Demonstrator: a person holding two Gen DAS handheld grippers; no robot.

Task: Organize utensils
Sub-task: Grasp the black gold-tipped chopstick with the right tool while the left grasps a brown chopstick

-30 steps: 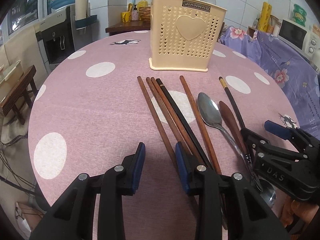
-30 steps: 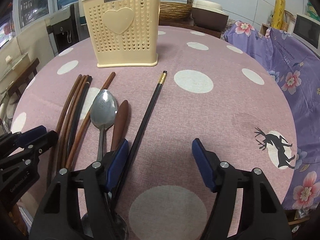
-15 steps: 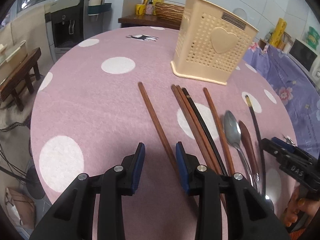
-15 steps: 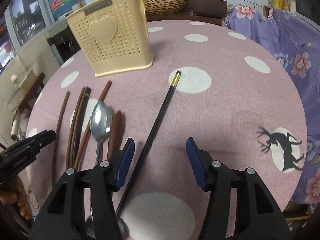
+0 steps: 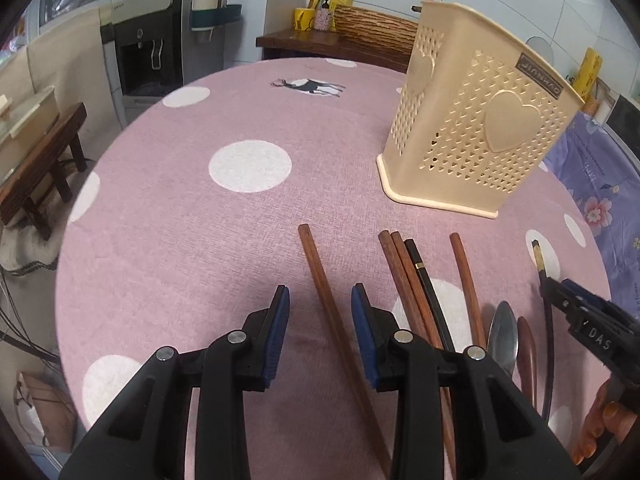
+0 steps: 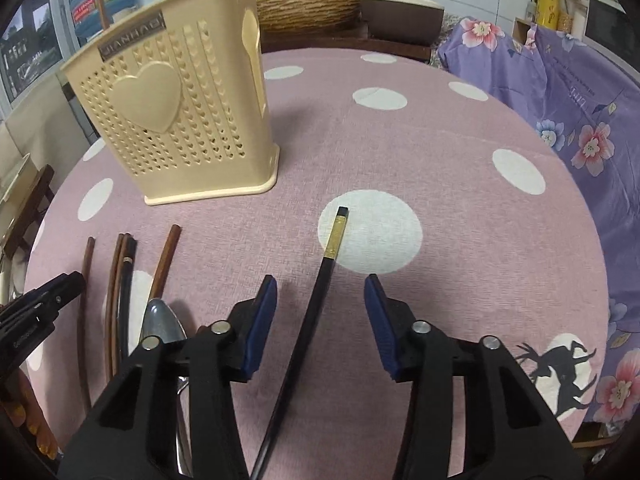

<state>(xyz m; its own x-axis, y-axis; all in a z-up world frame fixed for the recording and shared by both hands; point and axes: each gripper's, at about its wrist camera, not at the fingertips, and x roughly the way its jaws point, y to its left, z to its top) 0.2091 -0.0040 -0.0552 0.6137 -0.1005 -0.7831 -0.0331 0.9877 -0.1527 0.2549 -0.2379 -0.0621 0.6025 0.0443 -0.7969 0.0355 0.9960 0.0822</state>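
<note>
I work over a round table (image 5: 168, 216) under a pink cloth with white dots and a deer print. Far off stand a water dispenser (image 5: 148, 48), a dark sideboard (image 5: 320, 42) with a woven basket (image 6: 308, 10) and small bottles, and white tiled walls. A purple flowered cloth (image 6: 580, 120) covers something at the right; a low wooden bench (image 5: 40, 168) sits at the left.

A cream holder (image 5: 476, 136) with heart cut-outs stands upright on the far part of the table, with one brown stick poking from its top.

My left claw (image 5: 320, 312) is narrow but not gripping: a brown chopstick (image 5: 328, 304) lies flat on the cloth between its blue pads (image 5: 278, 328), with a gap on either side. Just right of it lie two more brown chopsticks (image 5: 400, 276) and a black one touching each other, then another brown one (image 5: 466, 280), then a steel spoon (image 5: 502, 332) and a wooden spoon (image 5: 526, 352) side by side.

My right claw (image 6: 320, 312) is closing, its pads apart from the black chopstick (image 6: 316, 304) with a gold band that lies between them. Its far end rests on a white dot, well clear of the holder.
</note>
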